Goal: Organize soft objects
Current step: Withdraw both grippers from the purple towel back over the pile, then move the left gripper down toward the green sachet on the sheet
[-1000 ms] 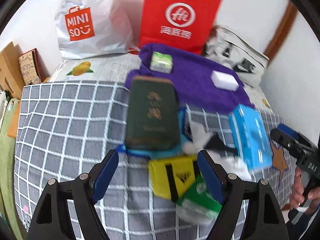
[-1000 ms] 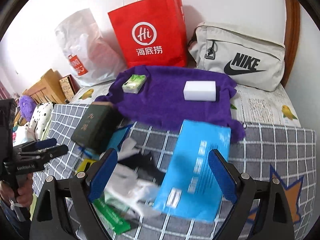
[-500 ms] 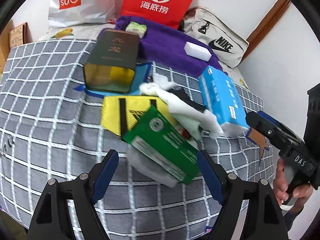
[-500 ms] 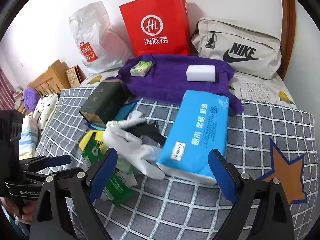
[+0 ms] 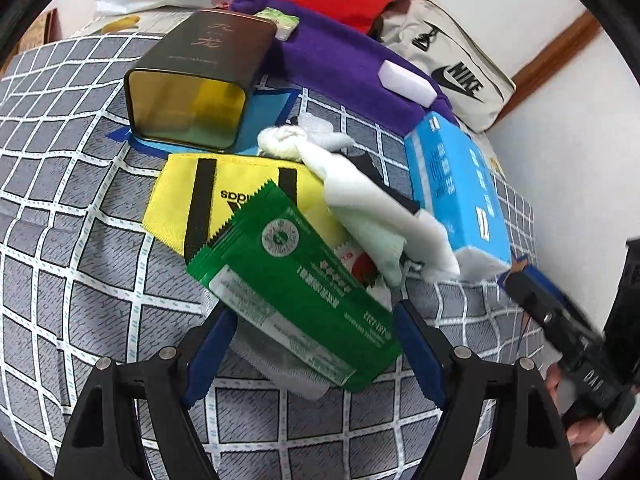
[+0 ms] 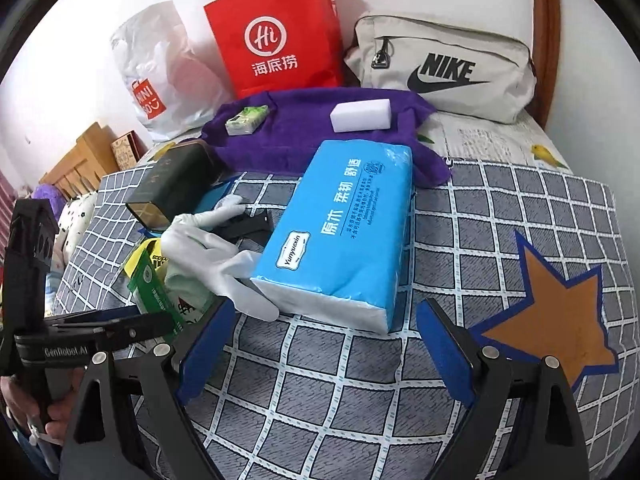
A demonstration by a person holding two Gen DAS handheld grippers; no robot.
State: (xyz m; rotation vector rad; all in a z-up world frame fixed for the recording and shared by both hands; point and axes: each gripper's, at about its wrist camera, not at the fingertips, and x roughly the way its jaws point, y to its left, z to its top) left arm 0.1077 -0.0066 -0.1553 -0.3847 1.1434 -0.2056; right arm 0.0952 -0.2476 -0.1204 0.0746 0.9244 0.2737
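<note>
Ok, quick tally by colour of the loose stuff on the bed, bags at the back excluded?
Blue: 1, tissue pack
Green: 2, sachet, small packet
White: 2, glove, sponge block
Yellow: 1, pouch
Purple: 1, towel
Dark: 1, tin
Total: 8

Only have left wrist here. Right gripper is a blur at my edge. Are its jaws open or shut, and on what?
Observer: Open. The right gripper has its jaws spread wide and lined up on the near end of the blue tissue pack. The pads are not pressing on it.
Operator: What's on the bed to the right of that pack? My view cuts off there.
Observer: Only checked bedspread, with a large orange star printed on it. Nothing lies on that patch.
</note>
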